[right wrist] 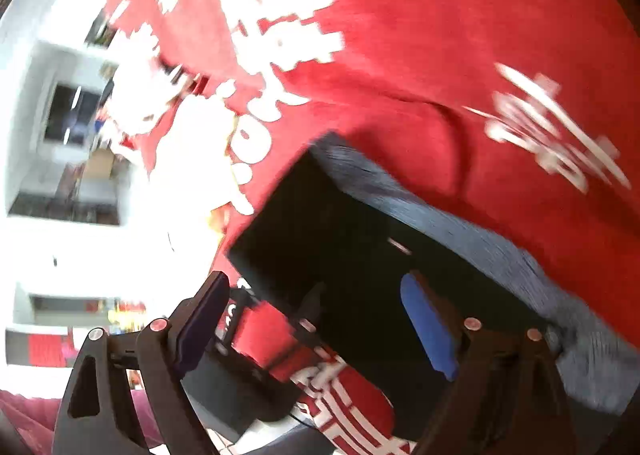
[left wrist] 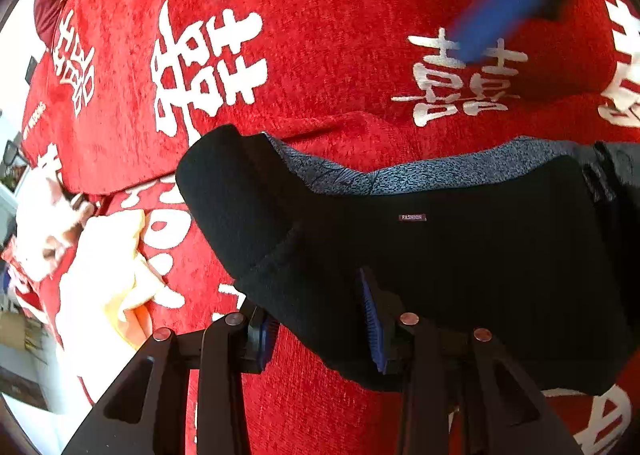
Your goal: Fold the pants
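the black pants (left wrist: pixel 460 255) lie as a wide band across the red bedspread (left wrist: pixel 320 35), their long axis running side to side in the left wrist view, with the near hem of the band sitting right at the left gripper (left wrist: pixel 324 329). its two blue-padded fingers are drawn in on a fold of the black cloth at that near edge; one pad (left wrist: pixel 370 319) shows pressed against the fabric, so the jaws are pinching the pants, not spread. the right gripper (right wrist: pixel 316 329) has its jaws standing wide, with the cloth's corner and a strip of red bedspread showing between them and nothing gripped; in the left wrist view it appears only as a blurred blue finger (left wrist: pixel 496 19) above the bedspread, well apart from the pants on their far side. so the left hand is the nearer one and already has hold; the right would, as a judgement, need to come down to the other end of the band to match it.

the pants look thick, soft and dark, already doubled, with a grey-blue patterned lining (left wrist: pixel 420 171) showing along the far edge and a small woven label (left wrist: pixel 412 217) near the middle. a pale yellow cloth (left wrist: pixel 116 267) lies crumpled toward the bedspread's left edge.
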Motion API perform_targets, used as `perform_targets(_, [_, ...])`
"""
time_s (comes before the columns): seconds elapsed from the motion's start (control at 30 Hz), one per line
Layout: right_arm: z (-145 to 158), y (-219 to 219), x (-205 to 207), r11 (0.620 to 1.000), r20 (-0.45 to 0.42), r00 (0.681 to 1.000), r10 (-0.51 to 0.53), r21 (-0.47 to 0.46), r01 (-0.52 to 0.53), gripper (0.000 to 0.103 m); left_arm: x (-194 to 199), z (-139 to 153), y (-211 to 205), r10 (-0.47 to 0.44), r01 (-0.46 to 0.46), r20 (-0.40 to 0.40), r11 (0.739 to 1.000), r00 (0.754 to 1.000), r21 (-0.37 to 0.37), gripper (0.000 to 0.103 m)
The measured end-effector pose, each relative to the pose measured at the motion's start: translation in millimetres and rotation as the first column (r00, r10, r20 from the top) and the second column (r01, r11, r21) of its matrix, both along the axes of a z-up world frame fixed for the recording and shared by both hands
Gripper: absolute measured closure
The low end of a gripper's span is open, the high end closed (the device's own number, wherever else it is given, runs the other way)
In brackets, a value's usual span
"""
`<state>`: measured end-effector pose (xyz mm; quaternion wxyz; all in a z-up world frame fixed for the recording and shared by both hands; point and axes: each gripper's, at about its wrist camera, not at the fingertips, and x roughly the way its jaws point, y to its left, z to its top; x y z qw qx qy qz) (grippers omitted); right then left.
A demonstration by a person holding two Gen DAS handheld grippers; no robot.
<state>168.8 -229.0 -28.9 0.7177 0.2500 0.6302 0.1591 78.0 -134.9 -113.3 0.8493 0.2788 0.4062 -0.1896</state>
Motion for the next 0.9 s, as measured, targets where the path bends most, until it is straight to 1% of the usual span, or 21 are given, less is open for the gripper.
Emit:
perform_targets(0.1, [-11,40,31,0.99,-0.058,0.988,0.144,-0.005,-0.144,0.013,-1,-2,-1,-0.01,0.01,0.013,1.0,1.0,0.009,0.065])
perform_targets(0.17, [-22,65,45,0.972,-0.111,0.967,0.231,-0.014,-0.234,0.013,-3,-2,-1,-0.012,0.011,0.021,1.0,1.0,0.015,0.065])
perform_targets(0.27, [-38,98,59,0.942,-0.162,0.933,0.322,-0.044,-0.333,0.013,-4,-3,-1,-0.01,0.01,0.027,1.0,1.0,0.014,0.065])
perform_targets(0.33, [-50,111,66,0.926,-0.194,0.916,0.35,-0.074,-0.37,0.013,-4,-3,0,-0.005,0.005,0.026,1.0,1.0,0.012,0.065])
perform_targets(0.37, [-58,114,68,0.921,-0.224,0.908,0.354,-0.088,-0.381,0.013,-4,-3,1,-0.002,0.001,0.024,1.0,1.0,0.01,0.065])
perform_targets(0.4, [-67,114,69,0.919,-0.259,0.902,0.345,-0.102,-0.381,0.027,-3,-4,1,0.001,-0.002,0.021,1.0,1.0,0.009,0.065])
perform_targets(0.43, [-72,112,68,0.921,-0.279,0.9,0.334,-0.107,-0.375,0.047,-2,-4,0,0.003,-0.003,0.006,1.0,1.0,0.007,0.065])
perform_targets(0.47, [-77,107,66,0.932,-0.289,0.902,0.32,-0.078,-0.355,0.082,-2,-5,0,0.001,-0.001,-0.005,1.0,1.0,0.005,0.065])
perform_targets(0.53, [-76,94,61,0.953,-0.266,0.924,0.273,-0.057,-0.298,0.085,-7,-1,-4,-0.03,0.03,0.016,0.999,0.999,0.012,0.065])
perform_targets(0.6, [-65,82,49,0.964,-0.207,0.946,0.248,-0.044,-0.262,0.085,-14,6,-10,-0.058,0.058,0.032,0.998,0.998,0.011,0.065])
perform_targets(0.67, [-55,71,38,0.973,-0.163,0.961,0.222,-0.023,-0.229,0.085,-21,17,-15,-0.08,0.08,0.041,0.997,0.996,-0.01,0.065])
perform_targets(0.77, [-38,45,19,0.989,-0.095,0.984,0.148,0.037,-0.145,0.085,-30,38,-24,-0.105,0.108,0.049,0.993,0.993,-0.043,0.065])
perform_targets(0.9, [-12,11,-22,0.993,-0.005,0.999,0.046,0.107,-0.045,0.085,-48,68,-41,-0.15,0.154,0.042,0.982,0.988,-0.111,0.065])
